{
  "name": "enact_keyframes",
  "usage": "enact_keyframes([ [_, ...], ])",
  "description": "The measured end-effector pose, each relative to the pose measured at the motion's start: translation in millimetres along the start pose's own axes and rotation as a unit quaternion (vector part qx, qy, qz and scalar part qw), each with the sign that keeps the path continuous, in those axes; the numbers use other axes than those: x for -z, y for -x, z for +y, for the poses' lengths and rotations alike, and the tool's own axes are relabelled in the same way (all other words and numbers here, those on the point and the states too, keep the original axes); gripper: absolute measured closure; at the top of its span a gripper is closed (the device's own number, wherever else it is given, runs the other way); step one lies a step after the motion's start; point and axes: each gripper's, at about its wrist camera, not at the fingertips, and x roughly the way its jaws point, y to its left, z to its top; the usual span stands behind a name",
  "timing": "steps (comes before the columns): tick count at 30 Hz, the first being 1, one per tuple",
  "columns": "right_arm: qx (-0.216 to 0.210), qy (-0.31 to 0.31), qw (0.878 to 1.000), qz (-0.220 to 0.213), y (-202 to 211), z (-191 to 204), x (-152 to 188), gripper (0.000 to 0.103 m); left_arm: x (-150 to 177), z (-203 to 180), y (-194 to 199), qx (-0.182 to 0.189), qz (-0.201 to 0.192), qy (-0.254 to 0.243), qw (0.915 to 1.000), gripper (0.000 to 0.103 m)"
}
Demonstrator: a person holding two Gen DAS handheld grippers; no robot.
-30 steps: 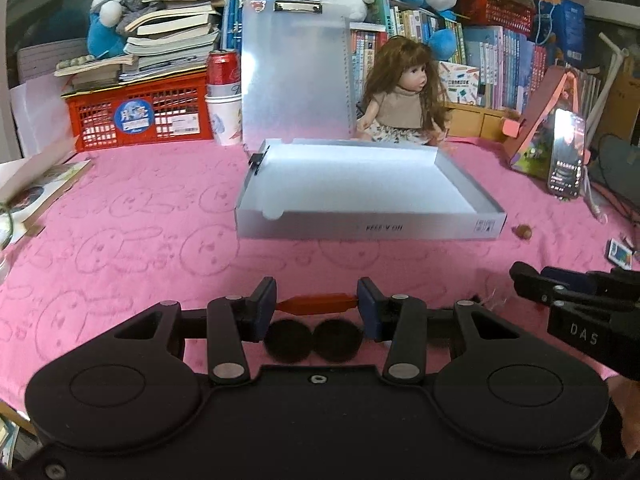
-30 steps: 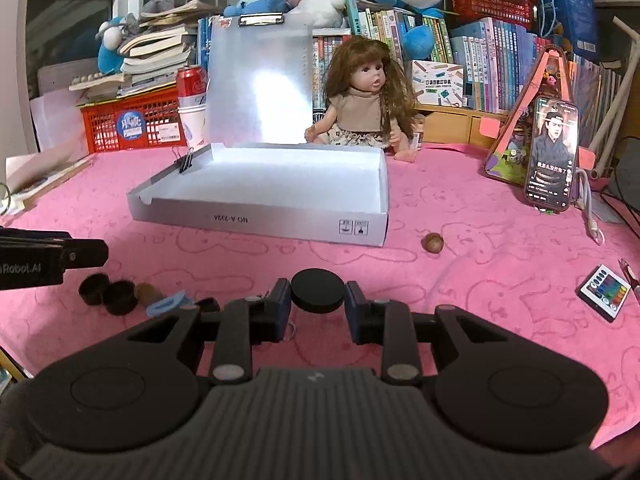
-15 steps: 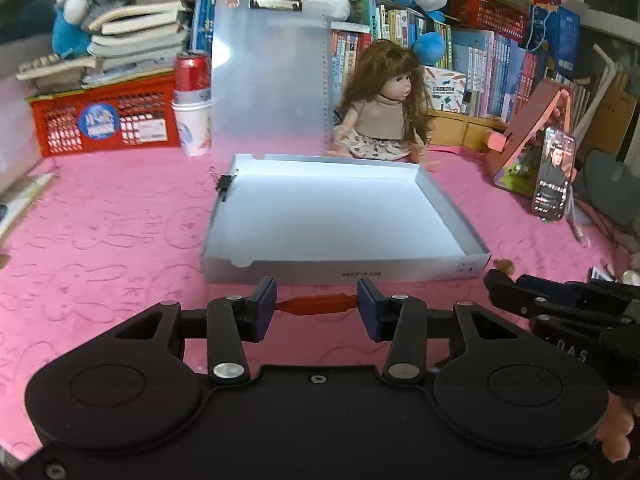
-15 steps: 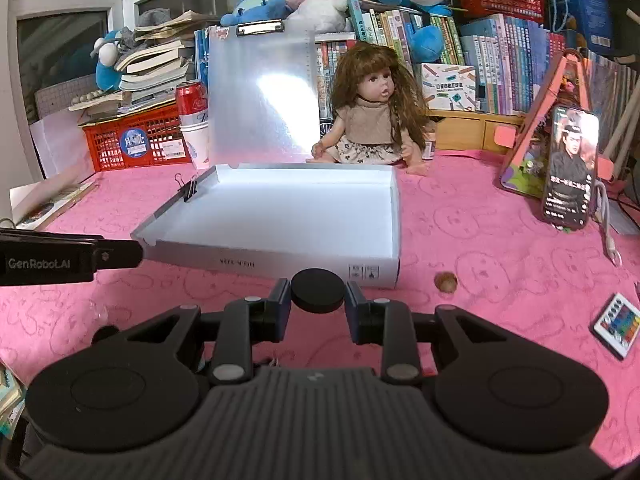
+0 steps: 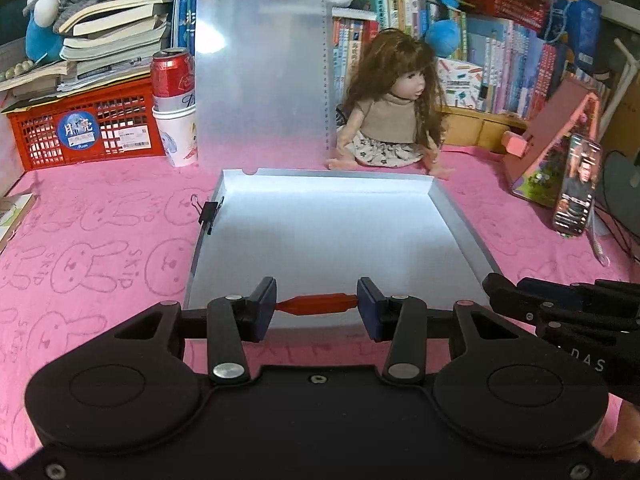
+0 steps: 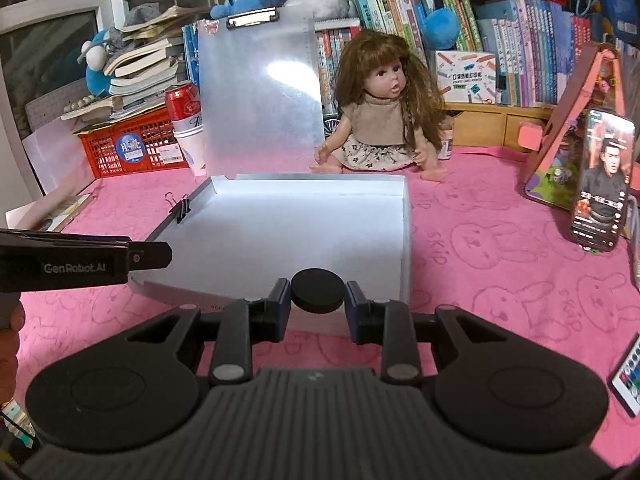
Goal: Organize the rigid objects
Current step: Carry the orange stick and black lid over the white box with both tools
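Note:
My left gripper [image 5: 317, 305] is shut on a small red-orange stick [image 5: 318, 304], held crosswise above the near edge of the open white shallow box [image 5: 464, 220]. My right gripper [image 6: 318, 296] is shut on a black round disc [image 6: 318, 290], held over the box's near right corner [image 6: 405, 240]. The box interior shows nothing inside it. The left gripper's side shows in the right wrist view [image 6: 80, 266]; the right gripper's side shows in the left wrist view [image 5: 568, 312].
The box sits on a pink cloth [image 5: 100, 240], a binder clip [image 5: 209, 212] on its left wall. Behind stand a clipboard [image 5: 264, 80], a doll [image 5: 394, 120], a red crate [image 5: 84, 128], a can on cups [image 5: 173, 80]. A phone [image 6: 602, 178] leans at the right; a remote [image 6: 628, 376] lies nearby.
Both grippers have risen and moved forward to the box, still holding their objects. The black discs on the cloth have dropped out of view.

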Motion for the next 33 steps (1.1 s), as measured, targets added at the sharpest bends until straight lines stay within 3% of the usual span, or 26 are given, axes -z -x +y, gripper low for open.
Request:
enact_keyframes([
  [15, -0.004, -0.03, 0.997, 0.066, -61, -12, -43, 0.07, -38, 17, -80, -0.024, 0.073, 0.016, 0.9969, 0.061],
  [19, 0.012, -0.021, 0.996, 0.081, -82, -9, -53, 0.07, -45, 18, -99, -0.028, 0.084, 0.018, 0.9959, 0.061],
  [27, 0.017, -0.018, 0.991, 0.128, -114, -3, -43, 0.069, -33, 17, -120, -0.03, 0.115, 0.007, 0.9929, 0.061],
  [33, 0.019, -0.014, 0.988, 0.153, -113, -4, -33, 0.069, -21, 20, -111, -0.016, 0.133, 0.003, 0.991, 0.061],
])
